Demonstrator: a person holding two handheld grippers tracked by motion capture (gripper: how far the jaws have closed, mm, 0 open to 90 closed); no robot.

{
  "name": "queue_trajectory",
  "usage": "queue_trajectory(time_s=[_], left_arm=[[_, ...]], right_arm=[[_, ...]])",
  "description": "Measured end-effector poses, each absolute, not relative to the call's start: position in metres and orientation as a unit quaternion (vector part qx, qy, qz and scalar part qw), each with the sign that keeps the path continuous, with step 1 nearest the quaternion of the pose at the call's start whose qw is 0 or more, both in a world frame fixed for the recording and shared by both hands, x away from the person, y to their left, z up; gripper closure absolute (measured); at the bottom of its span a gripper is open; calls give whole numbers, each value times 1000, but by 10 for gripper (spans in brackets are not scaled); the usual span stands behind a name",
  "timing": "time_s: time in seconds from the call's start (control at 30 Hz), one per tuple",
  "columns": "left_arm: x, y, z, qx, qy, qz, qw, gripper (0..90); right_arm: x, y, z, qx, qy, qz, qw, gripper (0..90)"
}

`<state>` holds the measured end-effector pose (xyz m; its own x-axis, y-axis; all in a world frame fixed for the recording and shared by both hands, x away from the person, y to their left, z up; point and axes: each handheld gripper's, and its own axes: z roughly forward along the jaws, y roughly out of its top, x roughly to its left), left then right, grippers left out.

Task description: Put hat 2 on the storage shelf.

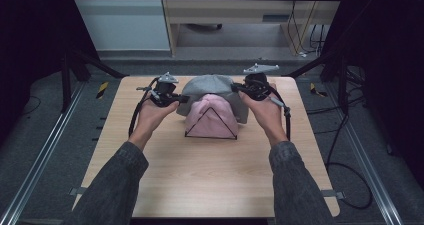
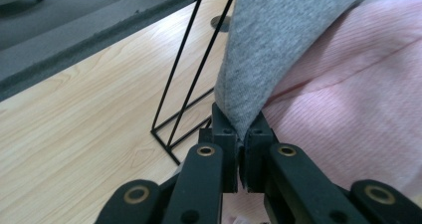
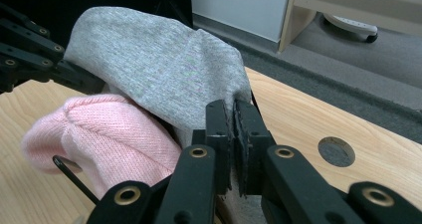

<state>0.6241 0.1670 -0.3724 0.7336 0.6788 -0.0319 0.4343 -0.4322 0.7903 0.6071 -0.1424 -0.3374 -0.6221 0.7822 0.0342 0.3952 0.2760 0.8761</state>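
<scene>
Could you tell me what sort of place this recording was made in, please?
Probably a lab or workshop set up for recording handling work. A light wooden table stands on grey carpet between metal floor rails, dark curtains close off both sides, loose cables trail on the floor, and plain office furniture stands behind.

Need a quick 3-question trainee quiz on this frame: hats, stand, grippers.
1. True or false: the left gripper is shut on the grey hat.
2. Which hat already sits on the black wire stand? A) pink hat B) the grey one
3. Fill in: the right gripper pinches the grey hat's ____.

Key: 1 true; 2 A; 3 edge
</scene>
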Motion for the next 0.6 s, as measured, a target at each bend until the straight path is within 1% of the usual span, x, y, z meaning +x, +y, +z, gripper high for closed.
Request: queue_trajectory(time_s=[0.4, 0.6], left_arm=[[629, 180, -390, 825, 365, 138, 410, 869], [626, 180, -395, 830, 357, 127, 409, 867]], right_arm=[[613, -129, -346, 378, 781, 452, 208, 858], [611, -128, -347, 376, 784, 447, 209, 856]])
